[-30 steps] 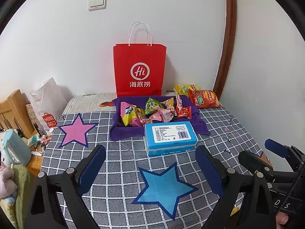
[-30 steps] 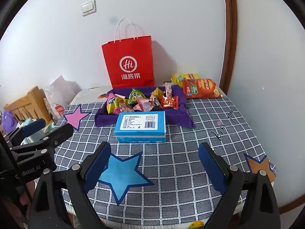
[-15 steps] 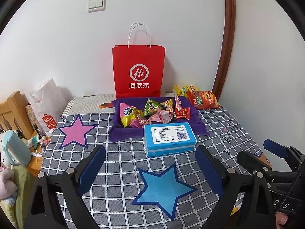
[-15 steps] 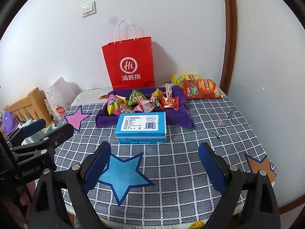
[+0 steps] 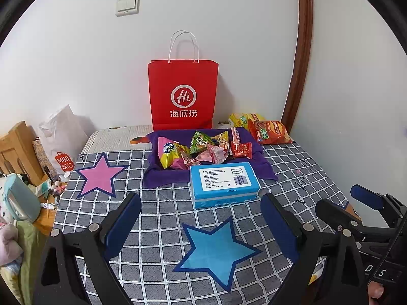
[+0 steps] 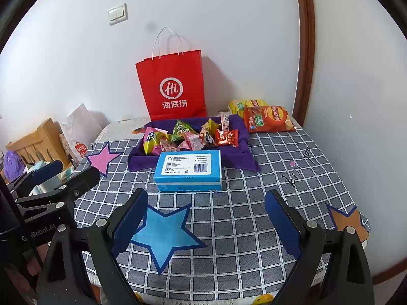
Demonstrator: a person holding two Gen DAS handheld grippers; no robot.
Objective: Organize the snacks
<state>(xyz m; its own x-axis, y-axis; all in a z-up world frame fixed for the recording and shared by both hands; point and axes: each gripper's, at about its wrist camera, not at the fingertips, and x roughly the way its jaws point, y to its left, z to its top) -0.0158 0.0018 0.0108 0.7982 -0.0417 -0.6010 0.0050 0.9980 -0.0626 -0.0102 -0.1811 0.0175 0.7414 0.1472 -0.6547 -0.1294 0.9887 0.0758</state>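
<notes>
Several small snack packets (image 5: pixel 201 150) (image 6: pixel 188 137) lie piled in a purple cloth tray (image 5: pixel 162 178) (image 6: pixel 138 161) at the back of the checked table. A blue box (image 5: pixel 223 184) (image 6: pixel 188 170) sits just in front of the tray. Two chip bags (image 5: pixel 269 131) (image 6: pixel 267 118), one red and one yellow, lie at the back right. A red paper bag (image 5: pixel 183 96) (image 6: pixel 173 89) stands against the wall. My left gripper (image 5: pixel 201 218) hangs open over the near table, nothing between its fingers. My right gripper (image 6: pixel 206 216) is open and empty too, short of the blue box.
Star cutouts lie on the cloth: pink (image 5: pixel 98 176) (image 6: pixel 103 160) at the left, blue (image 5: pixel 218 250) (image 6: pixel 162 233) near the front, orange (image 6: pixel 348 219) at the right edge. A white shopping bag (image 5: pixel 63 137) and wooden furniture (image 5: pixel 17 147) crowd the left side. White walls enclose the back and right.
</notes>
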